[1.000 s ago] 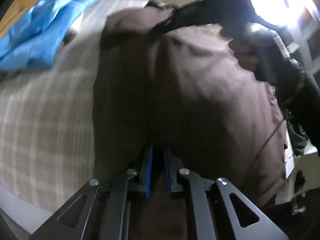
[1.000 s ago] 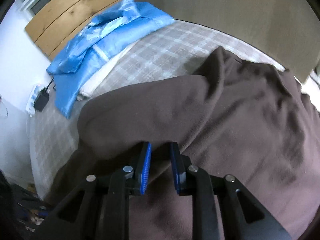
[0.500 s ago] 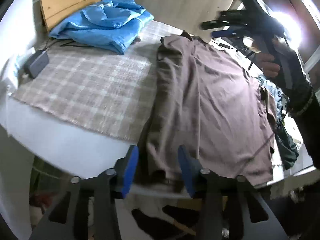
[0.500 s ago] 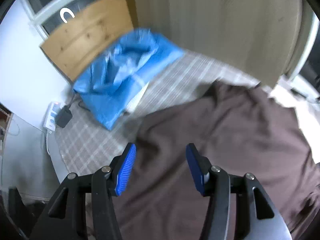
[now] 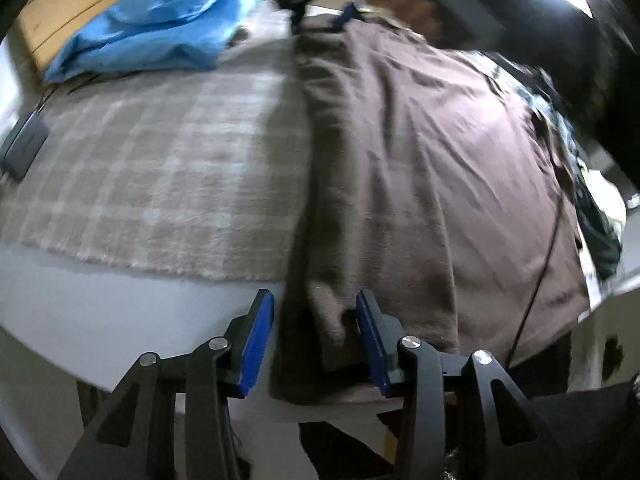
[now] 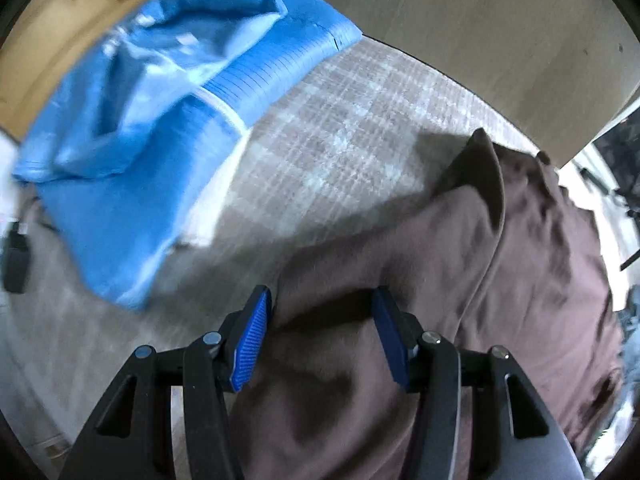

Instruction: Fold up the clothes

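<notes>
— Where's the shirt?

— The brown shirt [image 5: 420,168] lies spread on the plaid cloth [image 5: 160,168] over the table [image 5: 100,312], its near hem hanging a little past the table edge. One side is folded in along a long straight crease.

— And the left gripper?

— The left gripper [image 5: 316,332] sits low at the near hem, pointing along the shirt's length. Its jaws stand wide apart, with the folded hem corner between the blue pads [image 5: 256,336], not pinched.

— The right one?

— The right gripper [image 6: 320,332] is at the far end, angled down over a raised fold of the shirt [image 6: 440,280]. It is spread wide too, fabric lying between the fingers but loose. In the left view it shows only as a dark blur at the top, a hand on it.

— Anything else there?

— A blue garment [image 6: 160,120] bunched near the wooden board [image 6: 60,52], apart from the shirt, and a dark adapter [image 5: 24,144] at the cloth's edge.
</notes>
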A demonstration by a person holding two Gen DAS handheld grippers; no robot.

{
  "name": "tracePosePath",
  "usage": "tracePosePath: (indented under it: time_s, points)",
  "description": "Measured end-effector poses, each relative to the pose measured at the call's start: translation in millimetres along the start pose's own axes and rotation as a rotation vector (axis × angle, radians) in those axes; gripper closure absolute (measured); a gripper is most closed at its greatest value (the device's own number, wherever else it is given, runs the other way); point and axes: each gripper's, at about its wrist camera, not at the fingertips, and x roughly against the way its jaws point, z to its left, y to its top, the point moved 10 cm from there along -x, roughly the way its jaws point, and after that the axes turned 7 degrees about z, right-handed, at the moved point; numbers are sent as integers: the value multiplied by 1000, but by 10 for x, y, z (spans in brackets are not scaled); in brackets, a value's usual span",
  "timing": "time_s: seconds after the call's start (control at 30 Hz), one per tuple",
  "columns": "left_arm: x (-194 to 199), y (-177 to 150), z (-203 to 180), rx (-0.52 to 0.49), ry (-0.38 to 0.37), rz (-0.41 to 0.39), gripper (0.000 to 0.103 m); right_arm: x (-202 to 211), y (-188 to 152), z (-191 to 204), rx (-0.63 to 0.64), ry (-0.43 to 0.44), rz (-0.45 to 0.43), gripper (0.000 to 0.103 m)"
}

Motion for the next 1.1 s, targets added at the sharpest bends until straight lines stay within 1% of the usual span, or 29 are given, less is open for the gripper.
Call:
tracePosePath:
  time_s: [0.03, 0.07, 0.13, 0.2, 0.23, 0.3, 0.43, 0.5, 0.57, 0.63, 0.7, 0.8, 0.9, 0.97, 1.0, 1.03, 1.07, 1.1]
  points:
    - [-10, 2, -21, -15, -17, -1, 87, -42, 6, 10, 12, -21, 9, 51]
    - [-19, 10, -26, -22, -38, -2, 87, -83, 13, 21, 24, -41, 19, 51]
    - [-22, 20, -8, -24, -74, -2, 92, -130, -6, 12, 23, -47, 11, 52]
    - [12, 37, -1, -34, -105, -7, 93, -112, -21, -49, 5, -53, -16, 78]
    - [48, 46, -3, -41, -111, -13, 94, -89, -40, -111, -24, -5, -23, 81]
    - [148, 62, -16, -60, -120, -32, 94, -27, -78, -253, -95, 122, -35, 95]
    - [466, 138, -220, -141, -101, -94, 95, 142, -134, -550, -235, 376, -58, 96]
    - [608, 178, -363, -173, -104, -115, 95, 291, -210, -800, -311, 515, -111, 96]
    - [721, 218, -548, -218, -97, -130, 95, 376, -330, -1062, -373, 583, -154, 96]
    - [740, 246, -752, -261, -91, -135, 95, 453, -452, -1325, -433, 643, -194, 97]
    - [707, 233, -945, -295, -100, -120, 95, 403, -616, -1581, -483, 665, -200, 97]
    - [611, 169, -1228, -350, -105, -94, 95, 260, -881, -1920, -553, 677, -198, 97]
    - [418, 68, -1492, -408, -104, -51, 95, 121, -1112, -2130, -603, 681, -185, 97]
    - [256, -14, -1606, -426, -115, -8, 94, -22, -1220, -2209, -607, 663, -159, 96]
    - [142, -68, -1634, -430, -115, 31, 93, -108, -1266, -2243, -600, 643, -137, 94]
    - [14, -129, -1651, -432, -112, 77, 88, -73, -1310, -2281, -587, 626, -143, 92]
    - [-71, -173, -1644, -422, -103, 115, 86, -5, -1354, -2321, -572, 610, -157, 90]
    - [-111, -225, -1620, -399, -104, 151, 87, 64, -1397, -2361, -558, 593, -172, 90]
